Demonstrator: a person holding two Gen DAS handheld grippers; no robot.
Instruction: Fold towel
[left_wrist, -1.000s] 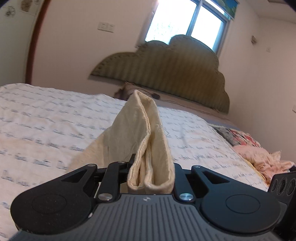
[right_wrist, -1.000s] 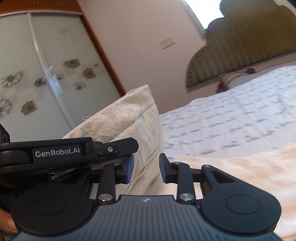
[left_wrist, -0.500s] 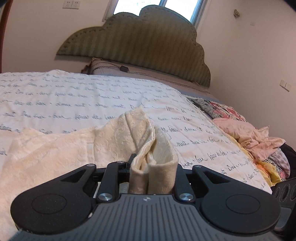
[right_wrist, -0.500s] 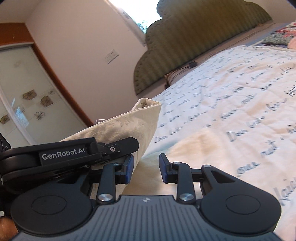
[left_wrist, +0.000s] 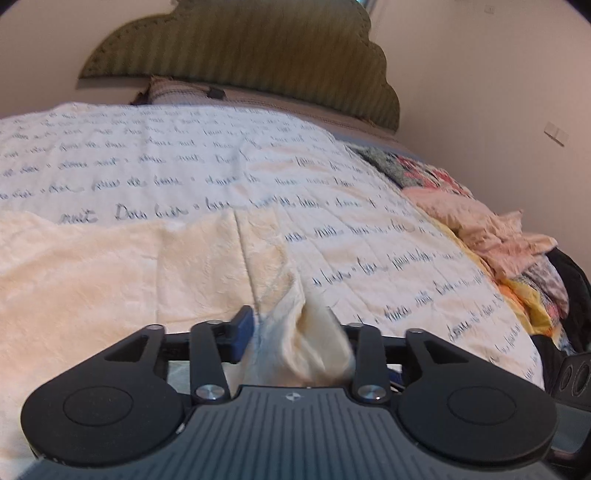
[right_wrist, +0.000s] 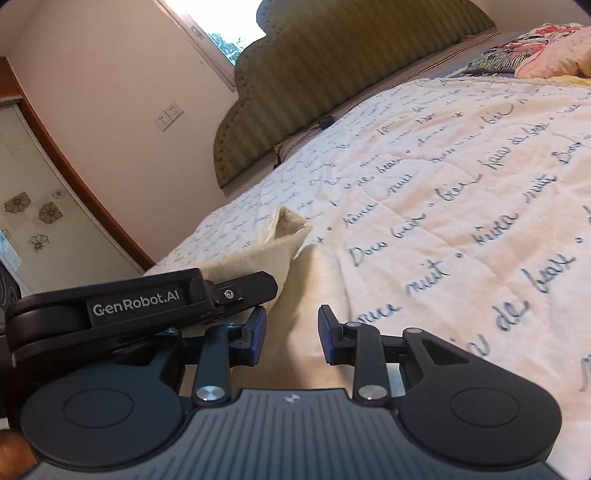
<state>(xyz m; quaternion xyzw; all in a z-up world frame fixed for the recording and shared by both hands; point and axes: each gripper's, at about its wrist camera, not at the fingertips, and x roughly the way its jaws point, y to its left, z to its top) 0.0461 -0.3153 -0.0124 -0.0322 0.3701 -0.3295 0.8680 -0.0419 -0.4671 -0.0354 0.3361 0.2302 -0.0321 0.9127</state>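
The left gripper (left_wrist: 295, 339), held low over a bed, has its jaws spread apart with a bunched corner of a cream towel (left_wrist: 122, 273) sitting loosely between them; the blue pad (left_wrist: 243, 328) of the left finger stands clear of the cloth, and the other pad is hidden behind the bunched fabric. The corner rises in soft, rounded folds, slightly blurred. The rest of the towel lies spread over the bedspread (left_wrist: 177, 155) to the left, pale, faintly textured, with a straight seam or crease running away from the gripper.

The right gripper (right_wrist: 291, 332) is likewise parted, its two blue pads (right_wrist: 256, 334) separated with nothing clamped between them, hanging just above a smooth stretch of the towel (right_wrist: 314, 291). Beside it, in the same view, the body of the left gripper (right_wrist: 140, 302), marked "GenRobot.AI", lies across the frame with a peaked fold of the towel standing up behind it.

The white bedspread, printed with lines of dark cursive script, covers the bed up to a scalloped olive headboard (left_wrist: 251, 51). A heap of pink and patterned clothes (left_wrist: 487, 229) lies along the bed's right edge. A fingertip (right_wrist: 13, 452) shows at the lower left corner of the right wrist view.
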